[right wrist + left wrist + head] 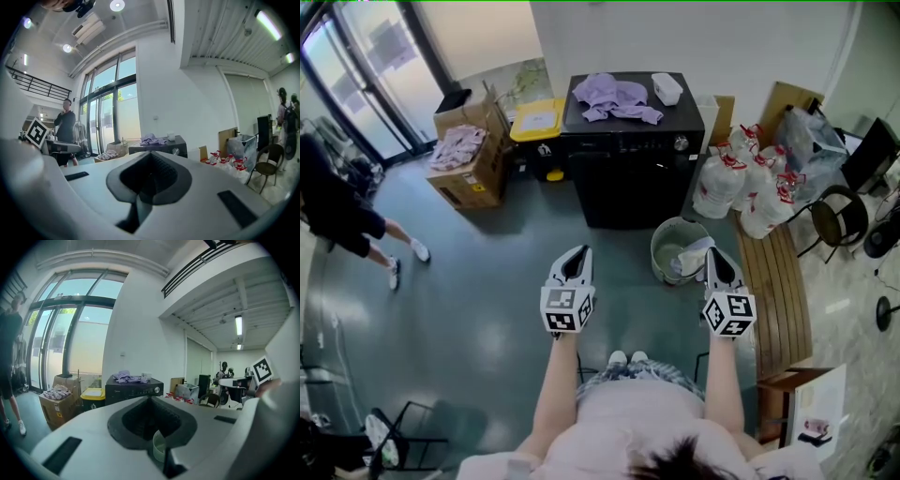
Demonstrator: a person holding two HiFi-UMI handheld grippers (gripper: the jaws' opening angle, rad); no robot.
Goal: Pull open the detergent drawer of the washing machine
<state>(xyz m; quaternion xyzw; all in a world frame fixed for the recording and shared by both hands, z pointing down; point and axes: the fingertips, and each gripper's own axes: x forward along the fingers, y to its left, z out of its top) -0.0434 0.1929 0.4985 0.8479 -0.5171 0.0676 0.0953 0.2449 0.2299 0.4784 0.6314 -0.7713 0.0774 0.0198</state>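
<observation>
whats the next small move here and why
Probably step closer to the washer, then open one gripper near its front panel. The left gripper and right gripper are both shut, empty, and held well short of the machine. The drawer can't be made out from this far. Steer clear of the bucket on the right.
</observation>
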